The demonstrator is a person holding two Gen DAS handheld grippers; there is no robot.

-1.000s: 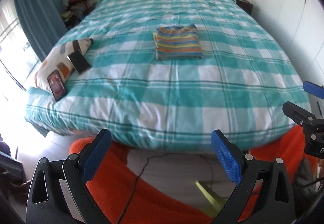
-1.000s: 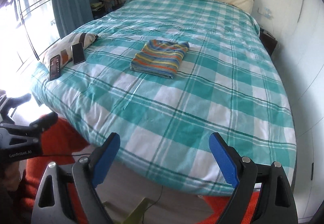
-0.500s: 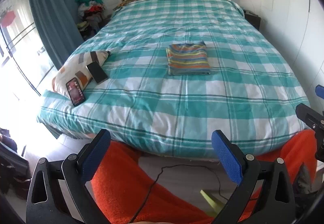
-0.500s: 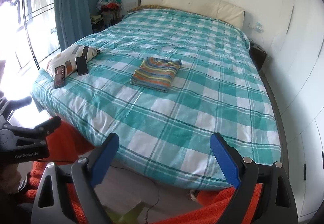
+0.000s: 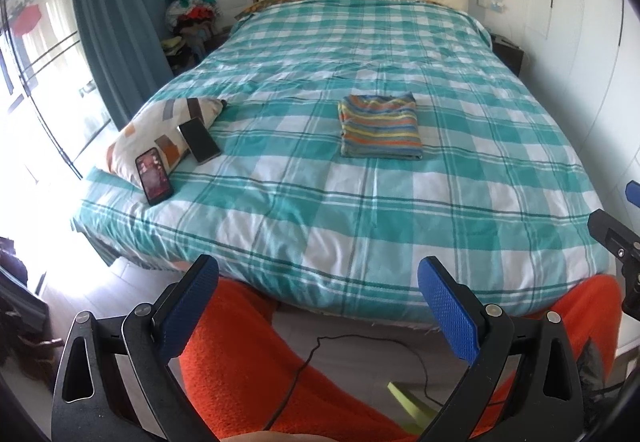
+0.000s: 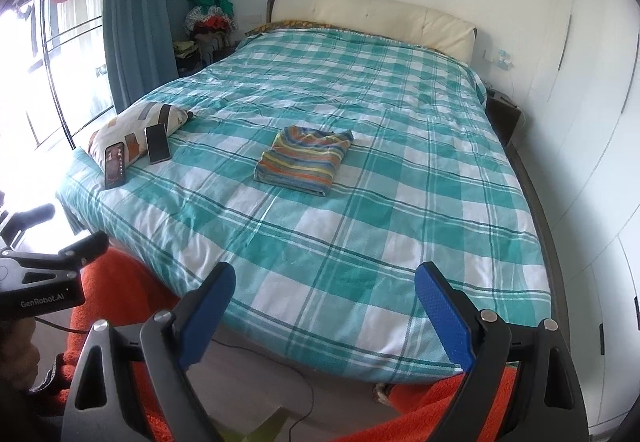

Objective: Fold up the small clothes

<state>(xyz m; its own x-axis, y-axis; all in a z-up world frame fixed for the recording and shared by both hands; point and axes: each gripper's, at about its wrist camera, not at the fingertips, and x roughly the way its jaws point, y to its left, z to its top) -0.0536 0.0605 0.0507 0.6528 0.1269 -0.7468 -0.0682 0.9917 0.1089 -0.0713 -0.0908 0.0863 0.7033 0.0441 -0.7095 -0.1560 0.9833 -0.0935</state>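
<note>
Both grippers have pulled back and up from the bed in the last second, so way more of the room shows now than a moment ago. The left gripper (image 5: pixel 318 306) and the right gripper (image 6: pixel 324 312) both have their jaws spread wide with nothing between them, hanging out over the foot of the bed above the person's orange trousers (image 5: pixel 240 370).

The striped garment (image 5: pixel 380 126) sits well apart from them in the middle of the checked duvet (image 5: pixel 360 222), already a neat rectangle, so I'd say this one is basically done.

Off to the left there's a patterned pillow (image 5: pixel 160 126) with two phones (image 5: pixel 198 140) leaning on it, and a clothes pile (image 6: pixel 210 12) by the curtain (image 6: pixel 156 2). Nothing blocks the garment.
</note>
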